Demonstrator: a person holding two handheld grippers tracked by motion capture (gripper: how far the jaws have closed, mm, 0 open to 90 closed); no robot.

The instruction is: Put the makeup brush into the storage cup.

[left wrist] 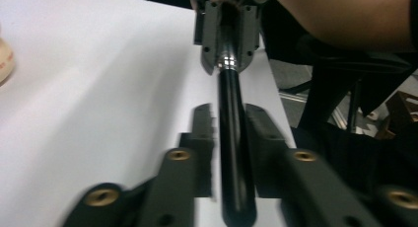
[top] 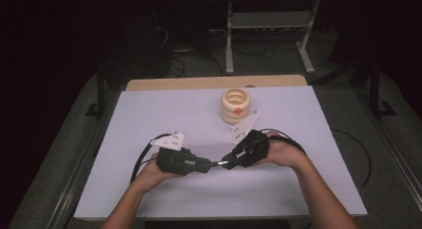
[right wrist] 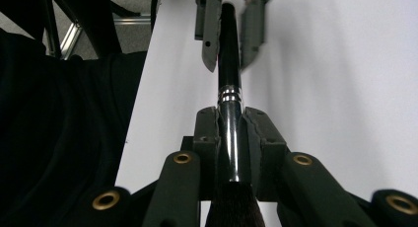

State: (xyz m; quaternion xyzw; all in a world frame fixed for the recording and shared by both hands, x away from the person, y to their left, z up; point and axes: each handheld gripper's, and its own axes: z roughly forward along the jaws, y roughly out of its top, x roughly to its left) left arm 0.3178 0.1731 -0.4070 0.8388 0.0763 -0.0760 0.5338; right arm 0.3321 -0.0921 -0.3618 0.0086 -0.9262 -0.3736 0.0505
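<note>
Dim room beyond a white counter (top: 149,114). Makeup brush (top: 215,164) between both grippers, in front of the stacked wooden rings (top: 236,105): glossy black handle, chrome ferrule, dark bristle tuft. Long axis roughly level, parallel to the counter's near edge; bristles toward the right gripper (top: 230,162), handle end toward the left gripper (top: 206,166). Right fingers (right wrist: 207,133) clamped on the ferrule. Left fingers (left wrist: 266,138) flanking the handle, slightly parted, no firm press visible. Bare counter on every side of the brush; rings standing well apart, near the far edge.
</note>
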